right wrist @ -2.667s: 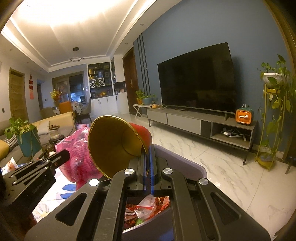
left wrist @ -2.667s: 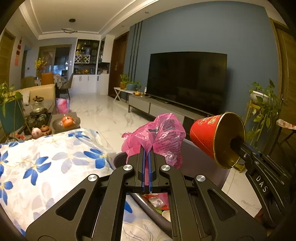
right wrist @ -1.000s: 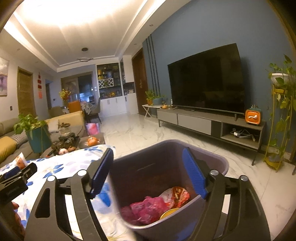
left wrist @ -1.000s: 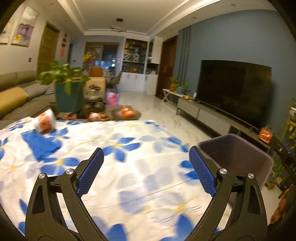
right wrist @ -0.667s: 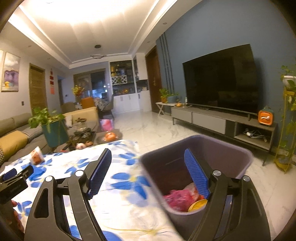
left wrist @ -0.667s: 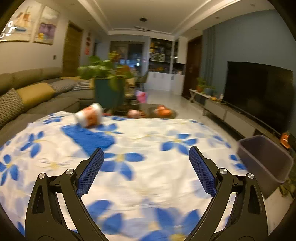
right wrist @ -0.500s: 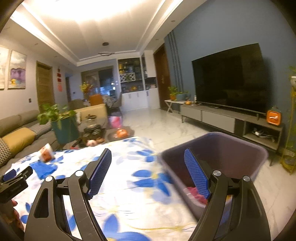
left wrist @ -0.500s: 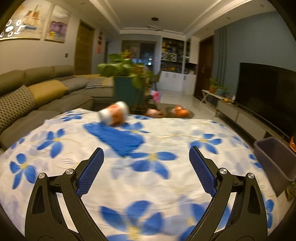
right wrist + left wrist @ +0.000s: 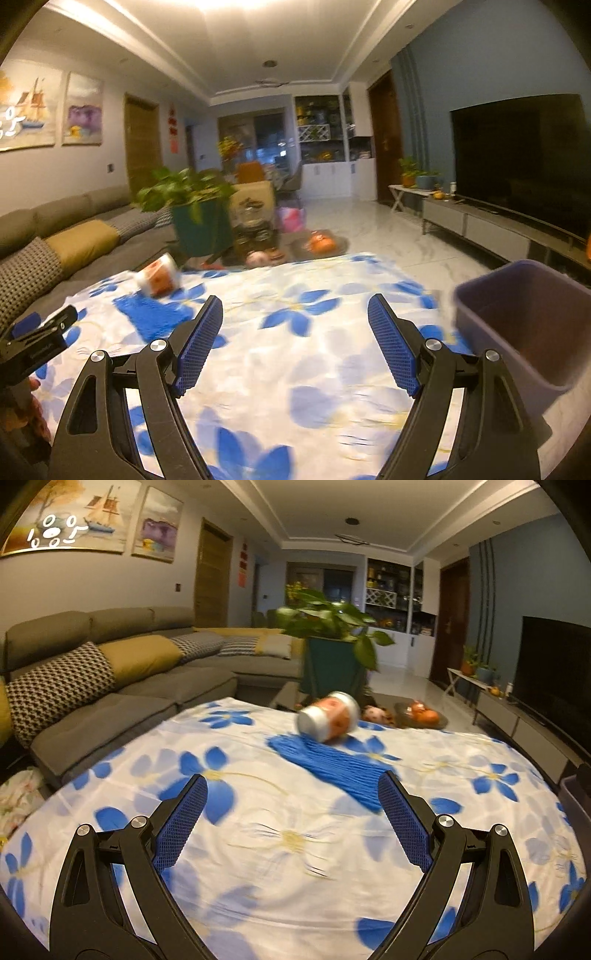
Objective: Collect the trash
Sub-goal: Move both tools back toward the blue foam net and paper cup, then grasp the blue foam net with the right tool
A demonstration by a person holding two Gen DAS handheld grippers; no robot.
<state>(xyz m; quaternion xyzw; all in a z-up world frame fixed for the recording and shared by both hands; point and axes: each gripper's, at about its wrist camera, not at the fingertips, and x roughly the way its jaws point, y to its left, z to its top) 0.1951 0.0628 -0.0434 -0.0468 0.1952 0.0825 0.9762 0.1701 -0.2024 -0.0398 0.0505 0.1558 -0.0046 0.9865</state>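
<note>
At far left a grey fabric sofa (image 9: 122, 686) curves along the wall, with a houndstooth cushion (image 9: 55, 690) and a plain mustard one (image 9: 136, 657). In front of it the tabletop (image 9: 288, 849) is covered by a soft white cloth printed with large blue flowers. The left gripper (image 9: 291, 823) hangs over the cloth with its jaws released wide, the ribbed blue pads (image 9: 181, 823) holding nothing. Past them lies a flat, ribbed blue piece (image 9: 332, 768), roughly rectangular, and touching its far edge a cylindrical cup (image 9: 328, 716) tipped on its side, orange and white with a silvery round end toward the camera. Behind stands a leafy plant in a dark teal square pot (image 9: 332, 664). In the right wrist view the right gripper (image 9: 295, 339) also hangs with jaws spread and bare over the flowered cloth; the cup (image 9: 159, 277) and blue piece (image 9: 155, 317) sit well to its left, and the smooth purple plastic bin (image 9: 524, 325) stands at the tabletop's right edge, its inside hidden.

A second ago the bin filled the right gripper's view with pink and red trash in it; now it has slid to the right. For the left gripper the cup and blue piece have come from far left to nearly centre
</note>
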